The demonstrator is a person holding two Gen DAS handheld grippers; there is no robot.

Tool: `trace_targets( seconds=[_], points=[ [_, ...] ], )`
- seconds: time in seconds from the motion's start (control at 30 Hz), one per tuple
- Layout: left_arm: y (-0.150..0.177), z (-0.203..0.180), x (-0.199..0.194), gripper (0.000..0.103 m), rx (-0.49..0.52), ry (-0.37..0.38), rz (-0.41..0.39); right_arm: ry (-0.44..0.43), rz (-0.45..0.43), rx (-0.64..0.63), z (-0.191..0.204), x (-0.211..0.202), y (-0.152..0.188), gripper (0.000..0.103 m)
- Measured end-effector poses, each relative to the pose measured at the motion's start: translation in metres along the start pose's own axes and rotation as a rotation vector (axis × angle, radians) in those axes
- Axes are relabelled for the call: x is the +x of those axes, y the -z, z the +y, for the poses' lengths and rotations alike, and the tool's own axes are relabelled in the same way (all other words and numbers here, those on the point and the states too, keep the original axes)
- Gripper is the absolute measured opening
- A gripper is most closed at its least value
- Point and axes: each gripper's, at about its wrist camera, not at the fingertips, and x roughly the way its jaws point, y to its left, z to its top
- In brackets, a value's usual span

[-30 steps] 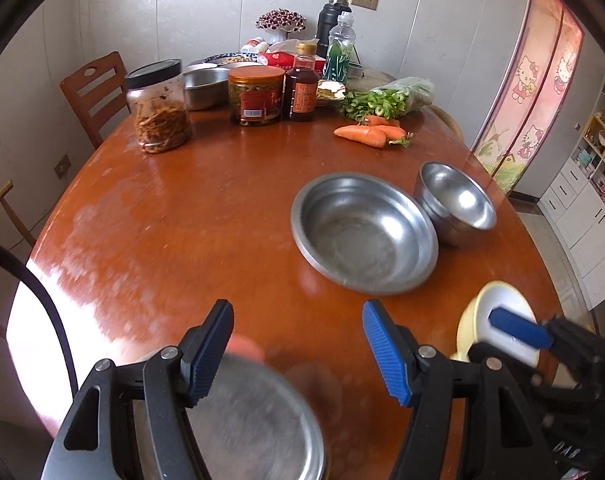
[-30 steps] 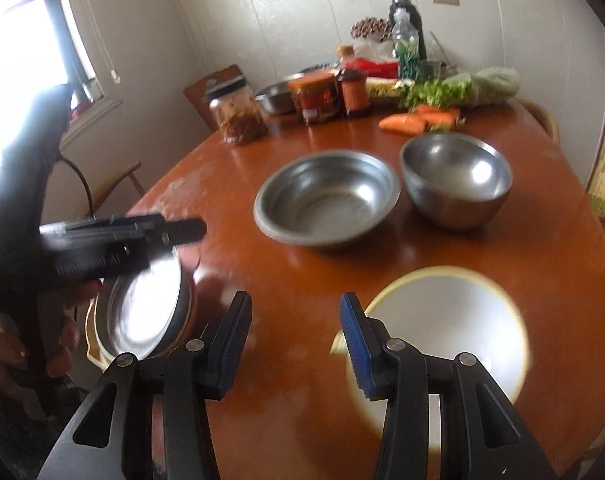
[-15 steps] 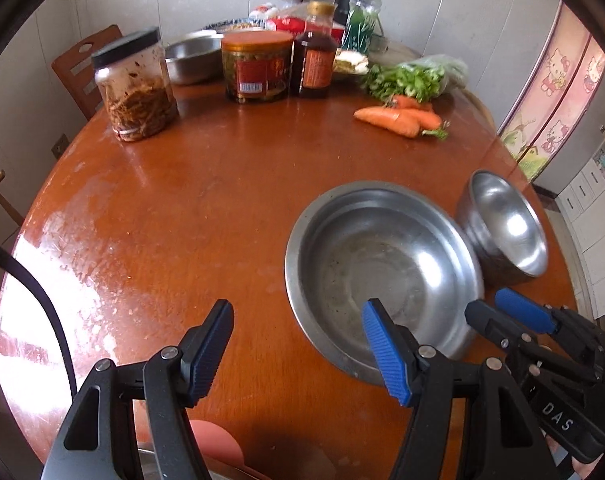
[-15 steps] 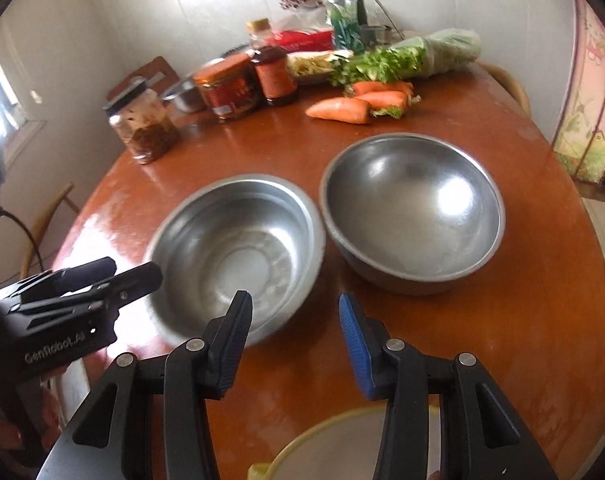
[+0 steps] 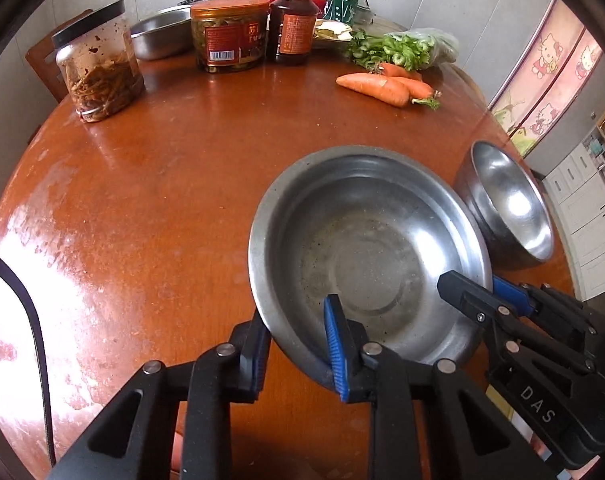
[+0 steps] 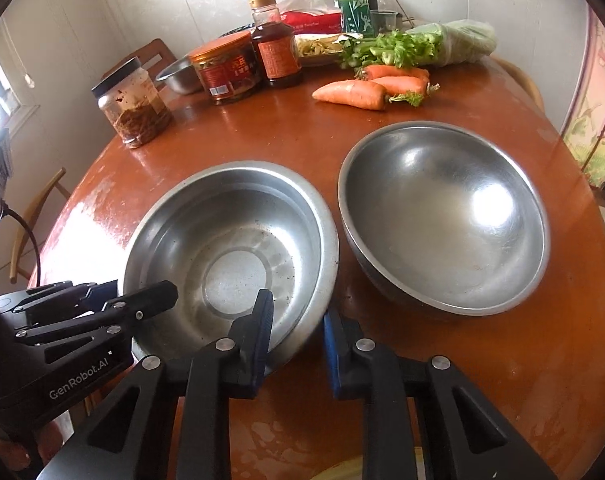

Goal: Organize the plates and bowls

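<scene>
The left gripper [image 5: 298,344] is closing its jaws on the near rim of the shallow steel bowl [image 5: 366,248], one pad outside the wall and the blue pad inside, pressing the metal between them. The right gripper [image 6: 296,334] is closing the same way on the same bowl's rim further round, with its left pad inside and its blue pad outside. So the shallow steel bowl sits near the front edge of the round wooden tabletop [image 5: 162,184], pinched from two sides. The deep steel bowl [image 6: 442,220] stands just beside it, toward the right edge, apparently touching it or nearly so.

Seen from the right wrist, the left gripper's body reads "GenRobot.AI"; seen from the left wrist, the right gripper's body reads "DAS".

Along the far edge stand a black-lidded jar [image 5: 98,64] of dark shreds, an orange-lidded jar [image 5: 230,34] with an orange label and barcode, its print too small to read, and a sauce bottle [image 5: 294,20] with an orange label. Carrots [image 5: 382,84] and bagged greens [image 5: 402,50] lie toward the far right. A sliding door [image 5: 550,64] beyond shows Hello Kitty figures.
</scene>
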Motion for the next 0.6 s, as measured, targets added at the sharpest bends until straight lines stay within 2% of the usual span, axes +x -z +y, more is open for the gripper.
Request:
trace_targets(
  seconds=[0.33, 0.6],
  points=[
    [0.023, 0.007, -0.063, 0.027, -0.012, 0.054, -0.118, -0.085, -0.103, -0.001, 0.010, -0.044, 0.010, 0.024],
    [0.067, 0.005, -0.116, 0.027, 0.038, 0.075, -0.194, -0.135, -0.170, -0.032, 0.031, -0.096, 0.041, 0.024]
  ],
)
